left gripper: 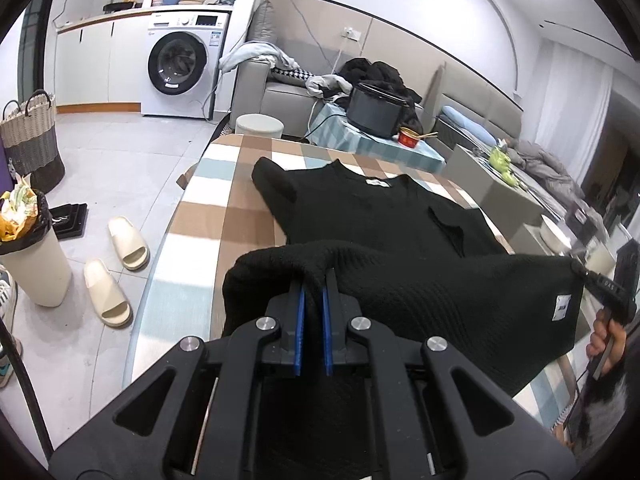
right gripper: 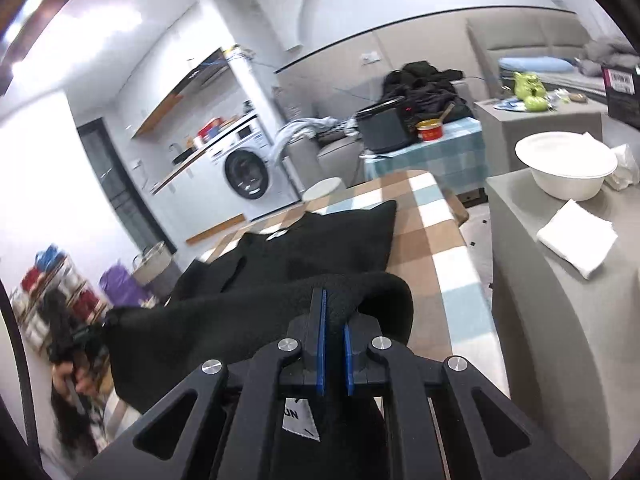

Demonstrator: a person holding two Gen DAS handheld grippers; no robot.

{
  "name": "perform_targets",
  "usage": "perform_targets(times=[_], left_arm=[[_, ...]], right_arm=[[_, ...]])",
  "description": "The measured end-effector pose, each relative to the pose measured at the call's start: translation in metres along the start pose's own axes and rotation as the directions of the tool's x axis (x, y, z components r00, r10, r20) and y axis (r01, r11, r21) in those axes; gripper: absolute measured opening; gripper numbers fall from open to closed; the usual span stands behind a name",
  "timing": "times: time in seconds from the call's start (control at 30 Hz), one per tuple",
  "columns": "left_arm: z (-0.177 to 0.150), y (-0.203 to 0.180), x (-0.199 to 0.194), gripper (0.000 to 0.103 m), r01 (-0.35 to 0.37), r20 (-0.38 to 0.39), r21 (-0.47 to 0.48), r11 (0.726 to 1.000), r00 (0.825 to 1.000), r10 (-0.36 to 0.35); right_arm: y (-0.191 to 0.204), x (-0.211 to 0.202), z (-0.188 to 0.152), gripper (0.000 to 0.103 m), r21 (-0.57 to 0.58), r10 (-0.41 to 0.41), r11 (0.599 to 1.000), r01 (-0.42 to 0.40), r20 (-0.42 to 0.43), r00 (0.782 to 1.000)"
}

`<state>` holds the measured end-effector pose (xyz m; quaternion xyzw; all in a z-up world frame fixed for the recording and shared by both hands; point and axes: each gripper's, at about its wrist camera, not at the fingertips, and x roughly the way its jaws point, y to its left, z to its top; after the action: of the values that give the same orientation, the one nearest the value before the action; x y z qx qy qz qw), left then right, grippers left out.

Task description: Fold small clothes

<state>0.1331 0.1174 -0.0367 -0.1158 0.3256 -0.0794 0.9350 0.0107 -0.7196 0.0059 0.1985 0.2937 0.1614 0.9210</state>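
Both grippers have the hem now! The left gripper point(left gripper: 314, 280), low in the centre of its view, has its blue pads pinched tight on one bottom corner of the black knit sweater point(left gripper: 380, 208). Over at the right edge of that frame the other corner hangs from the right gripper point(right gripper: 334, 304), jaws clamped on the knit as well. Between the two, the hem is stretched taut and raised clear of the checked tablecloth point(left gripper: 248, 200). The rest of the sweater lies flat on the cloth in mid-frame, with the collar and its white label point(left gripper: 377, 182) at the far end and one sleeve point(left gripper: 276, 184) folded in at upper left of the garment.

This looks like the bottom-to-top fold, just starting. Next, I'd say, both corners must travel forward together, level with each other, to land near the collar. If either one runs ahead, the fold will likely lie crooked.
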Motion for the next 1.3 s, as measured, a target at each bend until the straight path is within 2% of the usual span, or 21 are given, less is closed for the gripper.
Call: perform_targets(times=[0.17, 0.2, 0.27, 0.3, 0.33, 0.37, 0.4, 0.43, 0.57, 0.6, 0.63, 0.67, 0.7, 0.77, 0.87, 1.1, 1.3], left_arm=[[0.013, 0.007, 0.050, 0.005, -0.037, -0.059, 0.010, 0.999, 0.998, 0.038], [0.012, 0.008, 0.059, 0.006, -0.049, -0.079, 0.008, 0.999, 0.996, 0.049], [0.008, 0.015, 0.077, 0.009, -0.079, -0.135, -0.014, 0.997, 0.988, 0.076], [0.005, 0.019, 0.082, 0.017, -0.087, -0.154, -0.019, 0.996, 0.985, 0.083], [0.001, 0.023, 0.084, 0.024, -0.094, -0.164, -0.025, 0.995, 0.983, 0.089], [-0.002, 0.028, 0.087, 0.040, -0.098, -0.170, -0.037, 0.994, 0.981, 0.091], [-0.004, 0.034, 0.089, 0.049, -0.100, -0.173, -0.055, 0.993, 0.981, 0.090], [-0.004, 0.039, 0.094, 0.051, -0.100, -0.179, -0.080, 0.992, 0.980, 0.085], [-0.003, 0.037, 0.118, 0.050, -0.076, -0.214, -0.068, 0.995, 0.975, 0.060], [-0.002, 0.034, 0.124, 0.046, -0.072, -0.225, -0.056, 0.996, 0.973, 0.058], [-0.002, 0.030, 0.131, 0.040, -0.055, -0.233, -0.045, 0.997, 0.972, 0.043], [-0.002, 0.026, 0.136, 0.023, -0.036, -0.243, -0.040, 0.999, 0.970, 0.025], [-0.003, 0.021, 0.142, 0.010, -0.012, -0.262, -0.026, 1.000, 0.965, 0.005], [-0.004, 0.013, 0.144, 0.010, -0.024, -0.260, 0.019, 1.000, 0.965, 0.028], [-0.006, 0.009, 0.143, 0.008, -0.023, -0.257, 0.033, 0.999, 0.966, 0.031], [-0.023, 0.005, 0.116, 0.008, -0.035, -0.253, 0.058, 0.998, 0.966, 0.049], [-0.046, 0.008, 0.075, 0.008, -0.051, -0.245, 0.045, 0.998, 0.968, 0.060]], right_arm=[[-0.006, 0.049, 0.010, 0.007, 0.032, -0.083, 0.996, 0.084, -0.033, 0.996], [-0.008, 0.061, 0.011, 0.009, 0.028, -0.111, 0.993, 0.113, -0.062, 0.992], [-0.014, 0.080, 0.012, 0.020, 0.024, -0.150, 0.988, 0.155, -0.138, 0.979], [-0.019, 0.086, 0.010, 0.025, 0.021, -0.178, 0.983, 0.185, -0.179, 0.968], [-0.023, 0.087, 0.009, 0.042, 0.022, -0.198, 0.978, 0.206, -0.195, 0.961], [-0.027, 0.085, 0.008, 0.057, 0.040, -0.205, 0.976, 0.216, -0.188, 0.961], [-0.035, 0.080, 0.007, 0.061, 0.073, -0.198, 0.974, 0.213, -0.169, 0.965], [-0.040, 0.079, 0.007, 0.062, 0.091, -0.189, 0.975, 0.205, -0.163, 0.968], [-0.051, 0.099, 0.006, 0.062, 0.104, -0.124, 0.983, 0.152, -0.236, 0.964], [-0.050, 0.104, 0.006, 0.061, 0.095, -0.105, 0.987, 0.133, -0.254, 0.962], [-0.048, 0.110, 0.005, 0.057, 0.083, -0.092, 0.989, 0.119, -0.270, 0.958], [-0.044, 0.116, 0.004, 0.050, 0.063, -0.088, 0.992, 0.110, -0.286, 0.954], [-0.039, 0.120, 0.003, 0.045, 0.034, -0.090, 0.994, 0.105, -0.301, 0.949], [-0.032, 0.127, 0.001, 0.031, -0.002, -0.099, 0.995, 0.103, -0.317, 0.943], [-0.028, 0.132, -0.004, 0.024, -0.029, -0.106, 0.994, 0.102, -0.339, 0.935], [-0.019, 0.121, -0.014, 0.020, -0.056, -0.095, 0.995, 0.080, -0.360, 0.928], [-0.011, 0.096, -0.036, 0.020, -0.059, -0.084, 0.996, 0.067, -0.372, 0.924]])
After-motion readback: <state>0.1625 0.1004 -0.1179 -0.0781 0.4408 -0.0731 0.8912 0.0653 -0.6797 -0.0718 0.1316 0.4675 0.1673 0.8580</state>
